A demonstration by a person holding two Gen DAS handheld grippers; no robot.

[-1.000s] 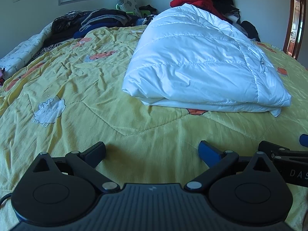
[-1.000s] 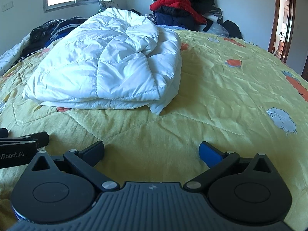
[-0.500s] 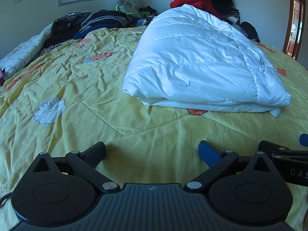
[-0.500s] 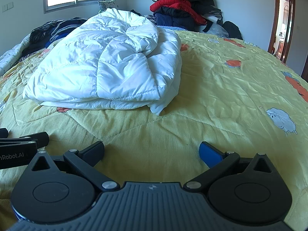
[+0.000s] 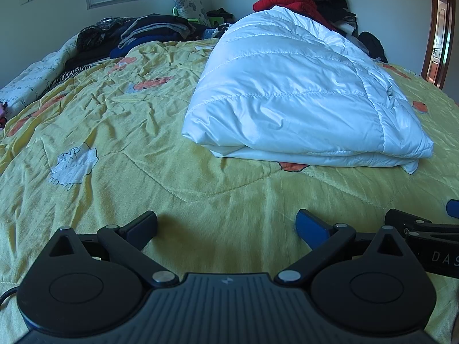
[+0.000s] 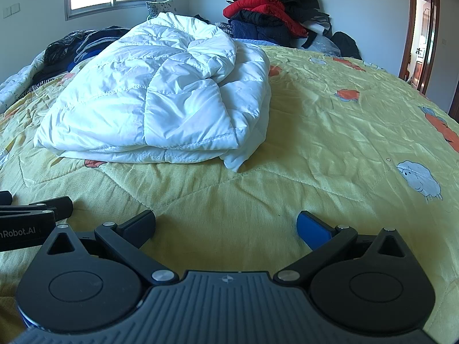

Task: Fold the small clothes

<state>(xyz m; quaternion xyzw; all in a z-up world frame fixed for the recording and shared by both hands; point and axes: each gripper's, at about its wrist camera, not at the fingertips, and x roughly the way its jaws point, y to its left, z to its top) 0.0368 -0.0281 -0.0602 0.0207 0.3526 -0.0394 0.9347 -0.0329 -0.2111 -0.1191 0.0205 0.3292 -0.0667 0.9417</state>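
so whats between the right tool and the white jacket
Only bare yellow quilt: nothing lies between the open right tool and the folded white jacket, as the right wrist view shows.

A bed covered by a yellow quilted bedspread [image 5: 178, 177] printed with sheep and orange figures was seen. A folded white padded jacket [image 5: 301, 100] was laid on it near the middle. Dark clothes [image 5: 149, 31] were heaped at its far left edge, and red and black garments [image 6: 266, 8] were piled at the far side.
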